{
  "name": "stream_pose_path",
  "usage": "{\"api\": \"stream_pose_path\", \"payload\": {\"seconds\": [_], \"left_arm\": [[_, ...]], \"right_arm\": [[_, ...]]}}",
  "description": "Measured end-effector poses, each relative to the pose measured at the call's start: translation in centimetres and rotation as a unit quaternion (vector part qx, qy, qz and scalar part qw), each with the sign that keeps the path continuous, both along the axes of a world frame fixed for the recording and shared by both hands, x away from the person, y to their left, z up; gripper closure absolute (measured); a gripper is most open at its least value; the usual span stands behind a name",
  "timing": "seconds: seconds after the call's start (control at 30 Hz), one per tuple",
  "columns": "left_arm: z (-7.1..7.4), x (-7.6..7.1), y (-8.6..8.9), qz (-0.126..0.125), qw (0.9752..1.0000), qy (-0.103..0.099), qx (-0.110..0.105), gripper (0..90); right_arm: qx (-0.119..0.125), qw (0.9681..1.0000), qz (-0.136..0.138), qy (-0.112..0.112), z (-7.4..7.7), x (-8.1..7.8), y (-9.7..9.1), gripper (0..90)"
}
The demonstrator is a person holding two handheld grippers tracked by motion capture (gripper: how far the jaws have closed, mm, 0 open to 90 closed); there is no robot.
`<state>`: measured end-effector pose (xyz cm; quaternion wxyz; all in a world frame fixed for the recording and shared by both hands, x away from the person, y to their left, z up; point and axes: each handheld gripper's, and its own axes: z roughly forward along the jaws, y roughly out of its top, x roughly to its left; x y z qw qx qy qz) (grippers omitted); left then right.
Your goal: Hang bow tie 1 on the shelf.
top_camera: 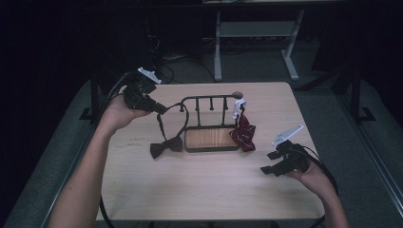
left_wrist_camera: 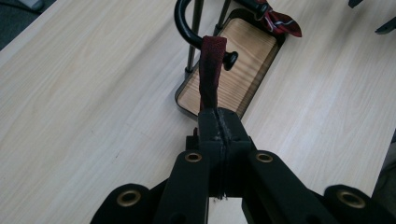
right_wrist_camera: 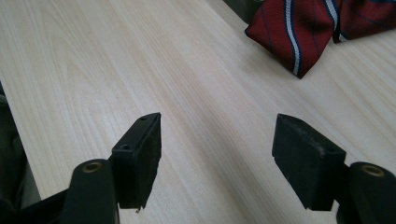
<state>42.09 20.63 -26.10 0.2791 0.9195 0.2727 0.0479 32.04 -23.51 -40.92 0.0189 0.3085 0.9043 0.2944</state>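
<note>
The strap (left_wrist_camera: 211, 70) of a dark bow tie (top_camera: 166, 145) is pinched between the pressed-together jaws of the left gripper (top_camera: 160, 109), held up toward the far-left corner of the tabletop (top_camera: 209, 190). The strap is looped over the left hook end of a black metal rack (top_camera: 209, 102) w/ a wooden base tray (top_camera: 212, 138), set near the middle of the tabletop, toward the far edge. The bow itself is seen hanging down to the tabletop, just beside the tray's left end. In the left gripper view the strap is drawn taut from the jaw tips up to the curved hook and a round peg knob.

A red striped bow tie (top_camera: 243, 130) is hung at the rack's right end, w/ its bow resting just beside the tray's right corner. The right gripper (top_camera: 271, 162) is held near the right edge, jaws spread wide w/ nothing between them; in the right gripper view bare wood is seen between the pads (right_wrist_camera: 142, 156).

Risks, as judged:
- The strap could snag on the peg knob if pulled sideways, and the light rack could be dragged or tipped, since it isn't steadied by the right gripper.
- The thin strap could slip out of the jaw tips under tension.
- If the rack is shifted, the red striped bow tie could be knocked off its peg.
</note>
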Motion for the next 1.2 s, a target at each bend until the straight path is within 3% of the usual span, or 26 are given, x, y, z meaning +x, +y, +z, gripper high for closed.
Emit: {"api": "stream_pose_path", "payload": {"seconds": [0.83,1.1,1.2], "left_arm": [[-0.2,1.1,-0.8,0.018,0.9994,0.002,0.030,88.7],[-0.7,1.1,-1.4,0.025,0.9981,-0.002,0.056,79.9],[-0.7,1.0,-1.4,0.024,0.9981,-0.003,0.056,78.4]], "right_arm": [[-0.001,1.0000,0.002,0.001,0.0,0.0,0.0,32.5],[0.001,1.0000,-0.001,0.003,0.0,-0.1,-0.1,32.5],[-0.001,1.0000,-0.001,0.001,0.0,0.0,-0.2,32.4]]}}
